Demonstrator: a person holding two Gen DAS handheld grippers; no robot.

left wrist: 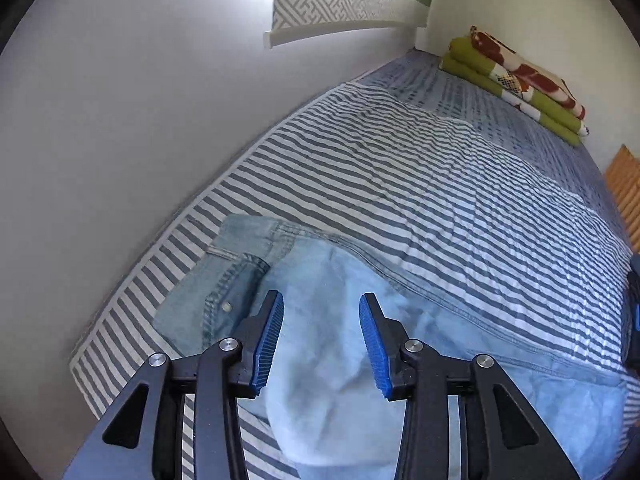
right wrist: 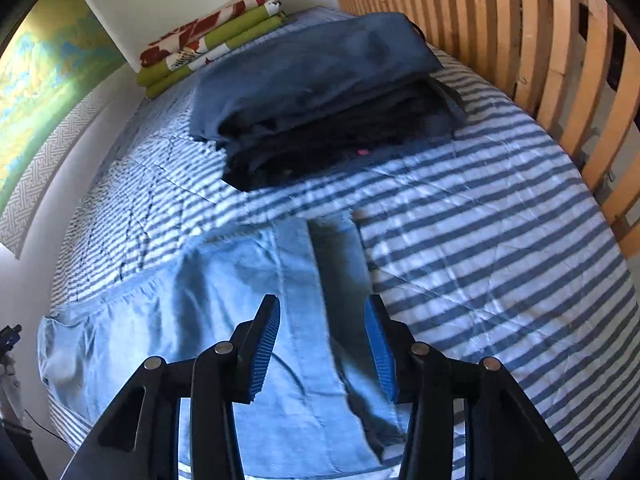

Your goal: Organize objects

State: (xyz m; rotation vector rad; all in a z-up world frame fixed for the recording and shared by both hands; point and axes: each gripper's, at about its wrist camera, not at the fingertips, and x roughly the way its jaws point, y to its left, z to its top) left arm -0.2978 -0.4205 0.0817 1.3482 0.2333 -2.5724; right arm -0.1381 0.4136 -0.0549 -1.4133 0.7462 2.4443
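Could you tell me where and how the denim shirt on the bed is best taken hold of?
I'd pinch the denim shirt at an edge, from above. It lies spread flat on the striped bedspread, so only a hem or a fold gives the fingers something to close on. The cuffed sleeve by the left gripper looks thickest. Both grippers' jaws stand open over the cloth.

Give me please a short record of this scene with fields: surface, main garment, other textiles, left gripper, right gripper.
surface: bed with striped cover
main garment: light blue denim shirt, spread flat on the cover
other textiles: dark folded clothes pile beyond the shirt; green and red folded blanket at the far end by the wall
left gripper: left gripper open above the shirt, nothing between the pads
right gripper: right gripper open above the shirt, nothing gripped
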